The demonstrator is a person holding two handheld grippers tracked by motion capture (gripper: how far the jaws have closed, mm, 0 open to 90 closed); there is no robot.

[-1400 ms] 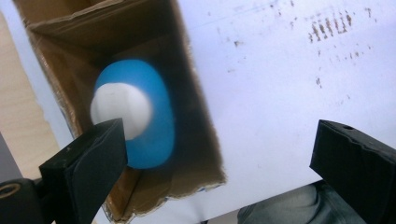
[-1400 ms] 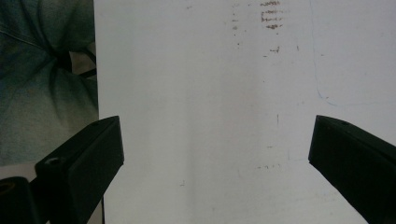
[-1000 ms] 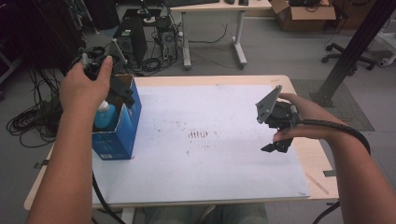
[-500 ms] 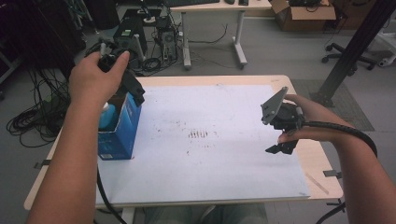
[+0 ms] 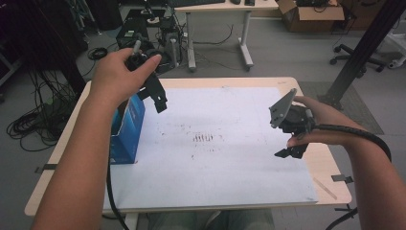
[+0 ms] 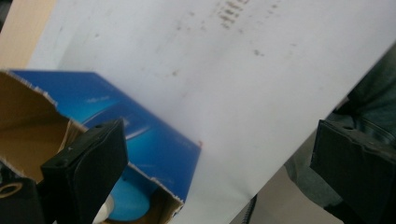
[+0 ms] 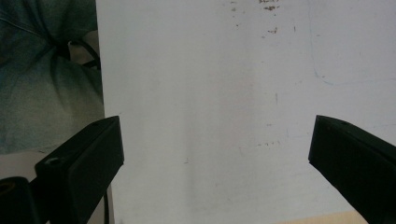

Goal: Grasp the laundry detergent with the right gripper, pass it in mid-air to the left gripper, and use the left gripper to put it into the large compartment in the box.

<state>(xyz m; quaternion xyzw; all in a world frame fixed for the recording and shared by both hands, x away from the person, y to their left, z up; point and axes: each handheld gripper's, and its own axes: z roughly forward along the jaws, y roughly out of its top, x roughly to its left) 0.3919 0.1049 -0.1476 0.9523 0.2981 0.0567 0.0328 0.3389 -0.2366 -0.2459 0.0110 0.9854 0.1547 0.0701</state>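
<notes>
The left claw (image 5: 160,101), jaws wide apart and holding nothing, hangs above the open-topped blue cardboard box (image 5: 128,129) at the left edge of the white-covered wooden worktop (image 5: 230,187). A light blue rounded object (image 6: 128,205) lies inside the box. The right claw (image 5: 289,152), jaws also apart, hovers empty near the worktop's right edge.

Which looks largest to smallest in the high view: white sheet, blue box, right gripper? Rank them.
1. White sheet, covering most of the table.
2. Blue box, partly hidden by the forearm.
3. Right gripper, though it sits nearer the camera, so unsure.
</notes>
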